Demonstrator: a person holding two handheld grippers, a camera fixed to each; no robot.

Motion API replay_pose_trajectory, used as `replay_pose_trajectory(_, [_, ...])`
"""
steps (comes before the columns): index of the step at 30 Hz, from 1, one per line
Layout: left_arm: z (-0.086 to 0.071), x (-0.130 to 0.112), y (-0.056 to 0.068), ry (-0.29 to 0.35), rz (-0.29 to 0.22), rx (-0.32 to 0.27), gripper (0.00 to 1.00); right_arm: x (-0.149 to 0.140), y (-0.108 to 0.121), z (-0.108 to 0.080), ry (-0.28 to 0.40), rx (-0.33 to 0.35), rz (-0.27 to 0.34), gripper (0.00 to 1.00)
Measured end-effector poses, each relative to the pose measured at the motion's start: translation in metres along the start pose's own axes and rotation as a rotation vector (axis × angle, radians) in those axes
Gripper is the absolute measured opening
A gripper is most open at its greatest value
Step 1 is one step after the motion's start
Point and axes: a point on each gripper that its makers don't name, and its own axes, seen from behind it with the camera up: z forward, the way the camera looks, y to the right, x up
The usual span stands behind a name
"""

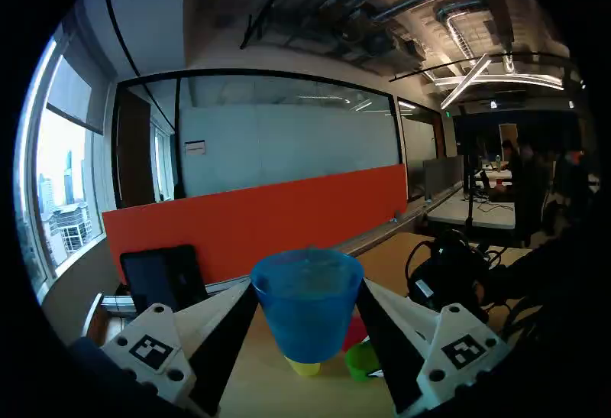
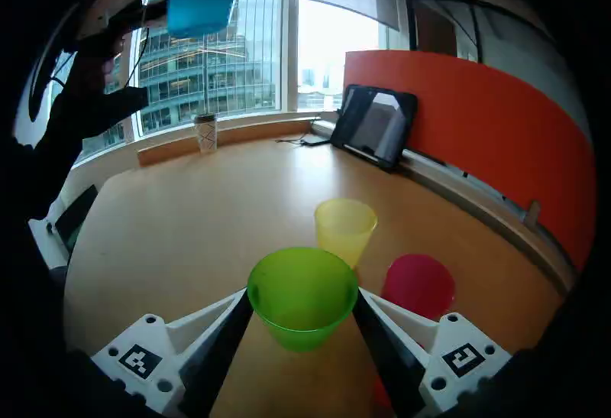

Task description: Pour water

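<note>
Cups clasped, blue cup (image 1: 307, 312) left gripper (image 1: 308, 283), green cup (image 2: 302, 303) right gripper (image 2: 302, 291)

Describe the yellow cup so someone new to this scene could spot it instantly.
In the right gripper view, find the wooden table beside the orange partition, where three plastic cups cluster near the camera. The yellow cup stands upright just behind the green cup and left of the red cup. It is the only yellow one and the farthest of the three.
</note>
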Motion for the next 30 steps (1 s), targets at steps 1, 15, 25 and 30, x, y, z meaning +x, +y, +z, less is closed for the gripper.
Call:
replay_pose_trajectory(1, [0.000,0.000,0.000,0.000,0.000,0.000,0.86,0.002,-0.001,-0.003,0.005,0.000,-0.002,0.92])
replay_pose_trajectory(15, [0.002,-0.004,0.006,-0.004,0.005,-0.010,0.86,0.026,-0.008,-0.054,0.090,-0.024,-0.027,0.92])
replay_pose_trajectory(25, [0.004,-0.004,0.014,-0.006,0.012,-0.029,0.86,0.037,-0.013,-0.092,0.161,-0.030,-0.023,0.92])
replay_pose_trajectory(30, [0.005,-0.002,0.018,-0.002,0.011,-0.038,0.86,0.047,-0.014,-0.108,0.210,-0.040,-0.029,0.92])
